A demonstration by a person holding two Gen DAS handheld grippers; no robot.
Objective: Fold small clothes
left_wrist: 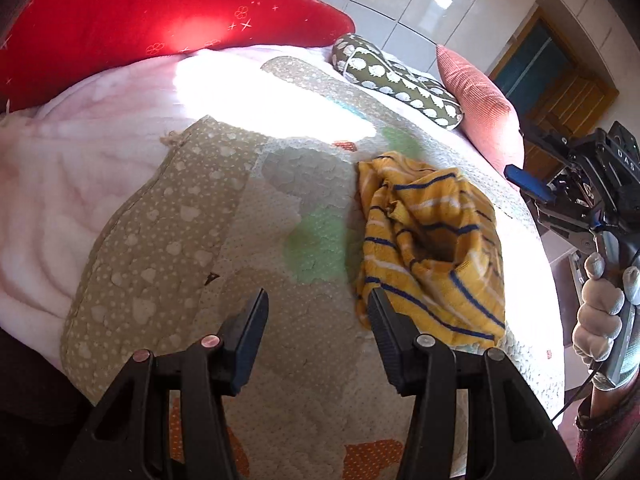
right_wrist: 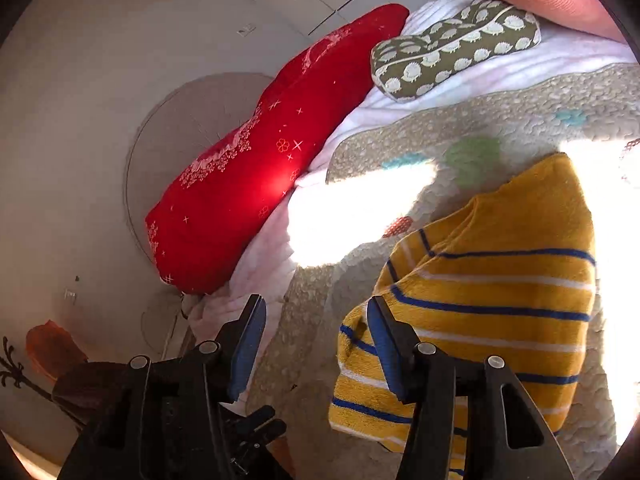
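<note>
Fingers spread wide: in the left wrist view we see our left gripper (left_wrist: 318,304) released and gripping nothing, its right finger tip just at the near edge of the crumpled yellow striped garment (left_wrist: 430,248). The garment lies in a heap on the patterned quilt (left_wrist: 280,208), with a bright patch of sun beyond it. Our right gripper (left_wrist: 532,188) hangs off to the right, apart from the cloth, held in a gloved hand (left_wrist: 600,312). A red pillow (left_wrist: 160,20), an olive hedgehog-print cushion (left_wrist: 396,76) and a pink cushion (left_wrist: 480,108) line the far side. In the right wrist view the right gripper (right_wrist: 316,312) is also wide open and empty above the garment (right_wrist: 492,280), whose smoother side faces us.
</note>
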